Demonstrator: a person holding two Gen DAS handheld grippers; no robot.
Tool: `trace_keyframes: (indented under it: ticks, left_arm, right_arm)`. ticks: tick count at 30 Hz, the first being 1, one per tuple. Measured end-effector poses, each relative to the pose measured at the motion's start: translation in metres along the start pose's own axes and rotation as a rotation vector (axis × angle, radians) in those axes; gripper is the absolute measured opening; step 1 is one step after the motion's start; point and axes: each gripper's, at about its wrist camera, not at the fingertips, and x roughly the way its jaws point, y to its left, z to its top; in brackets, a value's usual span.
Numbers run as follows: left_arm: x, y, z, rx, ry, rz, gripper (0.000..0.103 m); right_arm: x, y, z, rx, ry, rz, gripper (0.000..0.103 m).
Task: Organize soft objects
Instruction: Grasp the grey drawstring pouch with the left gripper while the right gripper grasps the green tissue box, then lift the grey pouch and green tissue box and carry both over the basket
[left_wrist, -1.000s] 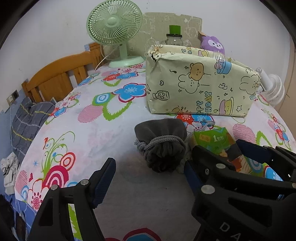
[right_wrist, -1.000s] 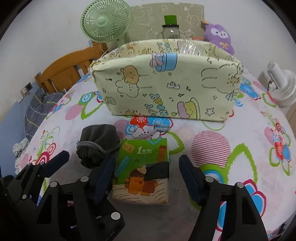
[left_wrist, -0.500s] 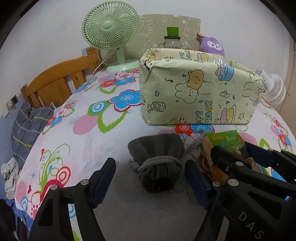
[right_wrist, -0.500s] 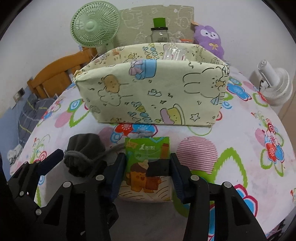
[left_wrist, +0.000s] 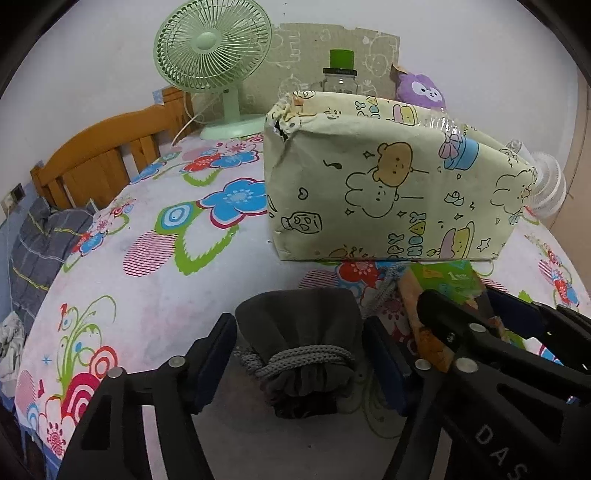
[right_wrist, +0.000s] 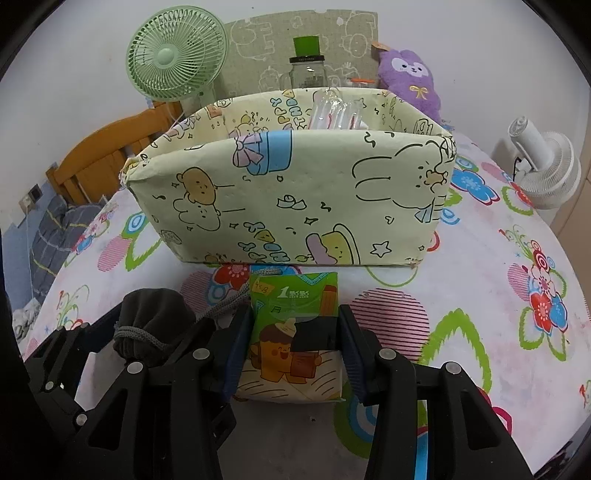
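Step in hand: the pick-up of two soft things at once; each claw is at its own thing, and neither thing is in the box yet.
Left claw (left_wrist: 299, 354): its jaws are closing, with the grey drawstring pouch (left_wrist: 303, 332) between them; a small gap shows at the left pad, so I judge that it does not grip yet.
Right claw (right_wrist: 293, 347): narrowed on the green tissue pack (right_wrist: 293, 325); both pads touch the sides of the pack, so it has hold of it; the pack lies on the table (right_wrist: 480, 295).
Pouch, place: between the left claw's fingers, on the table; its cord runs away ahead of the claw, toward the box.
Tissue pack, place: between the right claw's fingers; its far end is just before the box.
Box: the cartoon-print box (right_wrist: 295, 199) stands just beyond both claws, open on top; a clear plastic thing already lies inside.
Next move: the left claw should finish closing on the pouch body; then both should lift above the near wall and go forward over the opening.
Care: the loose cord may drag or catch.
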Motion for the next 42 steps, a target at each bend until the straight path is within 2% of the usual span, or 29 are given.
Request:
trace_keyframes:
  ticks: [3, 12, 30, 42]
  left_arm:
    - [-0.001, -0.002, 0.000, 0.007, -0.002, -0.017, 0.060]
    - [-0.005, -0.006, -0.003, 0.006, -0.007, -0.053, 0.046]
    - [-0.028, -0.016, -0.004, 0.005, -0.024, -0.054, 0.045]
    - [-0.052, -0.027, 0.001, 0.009, -0.069, -0.058, 0.045]
  right_arm:
    - [0.001, 0.002, 0.001, 0.002, 0.001, 0.003, 0.050]
    - [0.000, 0.001, 0.001, 0.009, 0.000, 0.018, 0.050]
    - [-0.025, -0.009, -0.005, 0.027, -0.040, 0.019, 0.050]
    - [-0.052, -0.016, -0.003, 0.033, -0.097, -0.008, 0.050]
